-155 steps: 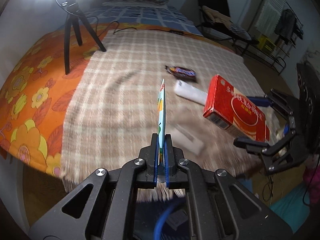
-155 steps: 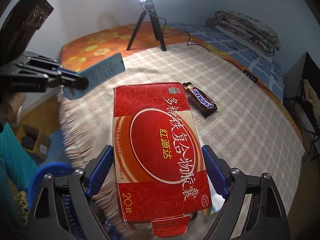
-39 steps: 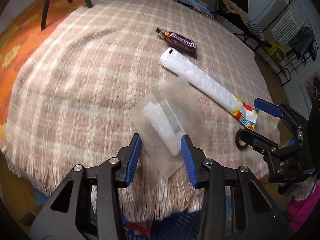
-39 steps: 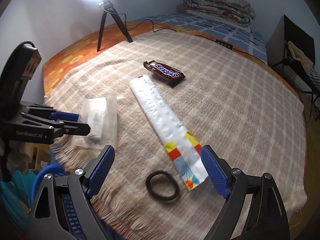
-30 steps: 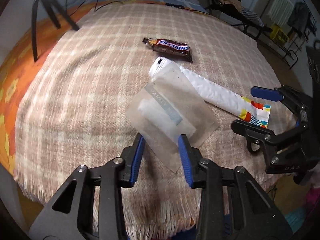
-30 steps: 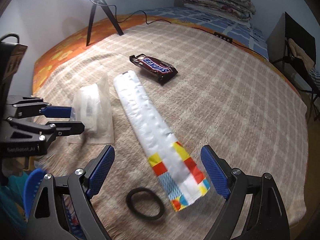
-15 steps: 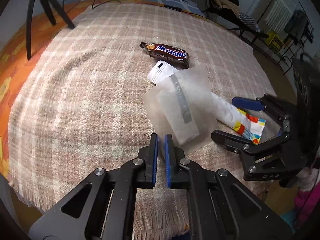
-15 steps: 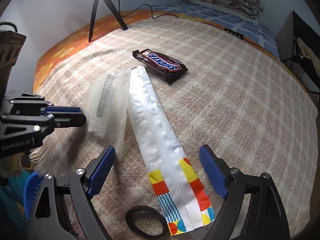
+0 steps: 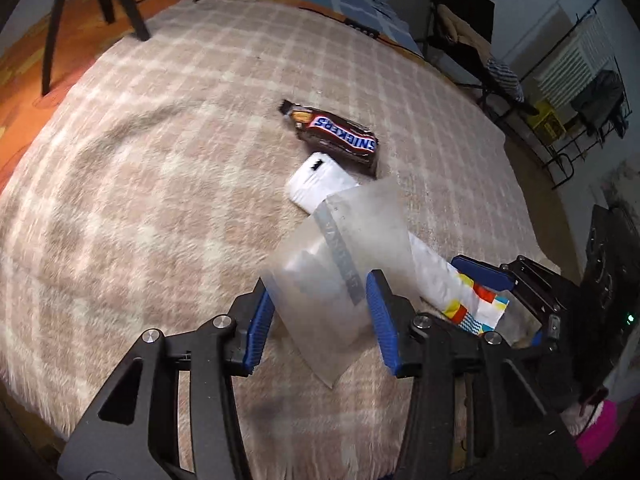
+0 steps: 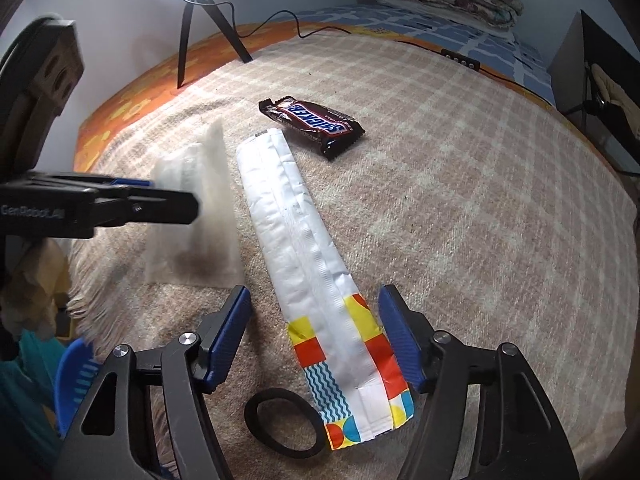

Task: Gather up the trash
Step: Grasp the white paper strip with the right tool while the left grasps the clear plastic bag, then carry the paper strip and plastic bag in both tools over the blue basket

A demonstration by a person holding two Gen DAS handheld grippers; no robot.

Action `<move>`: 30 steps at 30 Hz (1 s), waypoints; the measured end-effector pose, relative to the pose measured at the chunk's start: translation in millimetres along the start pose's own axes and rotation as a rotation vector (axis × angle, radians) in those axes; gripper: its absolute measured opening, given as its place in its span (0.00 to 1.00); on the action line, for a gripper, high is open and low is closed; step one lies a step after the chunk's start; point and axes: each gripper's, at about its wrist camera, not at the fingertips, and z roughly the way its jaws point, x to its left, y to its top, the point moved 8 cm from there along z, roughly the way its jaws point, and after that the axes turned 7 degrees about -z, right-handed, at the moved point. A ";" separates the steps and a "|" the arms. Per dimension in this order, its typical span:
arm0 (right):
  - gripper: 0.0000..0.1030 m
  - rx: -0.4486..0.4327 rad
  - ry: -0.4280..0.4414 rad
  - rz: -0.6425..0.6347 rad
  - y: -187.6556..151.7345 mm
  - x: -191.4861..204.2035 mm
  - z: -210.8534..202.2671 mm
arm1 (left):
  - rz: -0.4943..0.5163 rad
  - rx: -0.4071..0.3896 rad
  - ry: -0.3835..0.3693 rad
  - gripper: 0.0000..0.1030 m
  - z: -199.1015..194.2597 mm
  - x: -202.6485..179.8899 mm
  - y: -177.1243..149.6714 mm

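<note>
A frosted clear plastic pouch (image 9: 340,276) lies on the checked blanket between the fingers of my open left gripper (image 9: 322,320); it also shows in the right wrist view (image 10: 200,216). A long white wrapper (image 10: 304,260) with a coloured end lies between the fingers of my open right gripper (image 10: 316,336), which rests low over it; the wrapper also shows in the left wrist view (image 9: 440,276). A brown Snickers wrapper (image 9: 336,136) lies farther back, also in the right wrist view (image 10: 312,120).
A black hair band (image 10: 284,420) lies by the wrapper's coloured end. A lamp tripod (image 10: 208,12) stands at the back left. A blue basket (image 10: 76,372) sits below the blanket's fringed edge. Chairs and a rack (image 9: 560,80) stand to the right.
My left gripper was shut half a second ago and has now opened around the pouch, which lies flatter. My right gripper has moved forward and lower over the white wrapper.
</note>
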 end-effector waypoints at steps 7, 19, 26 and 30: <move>0.53 -0.002 -0.039 -0.019 -1.5 -1.4 0.1 | 0.078 -0.055 0.062 0.11 3.0 -14.3 0.8; 0.20 -0.038 -0.039 0.022 -1.4 -8.9 -15.4 | 0.077 -0.120 0.038 0.05 -33.1 -11.7 5.8; 0.19 -0.100 -0.040 0.026 10.4 -1.1 -38.0 | 0.083 -0.150 0.021 0.04 -61.0 -10.0 3.1; 0.19 -0.123 -0.037 0.019 14.5 6.4 -50.6 | 0.089 -0.157 0.008 0.04 -74.1 -8.6 -1.8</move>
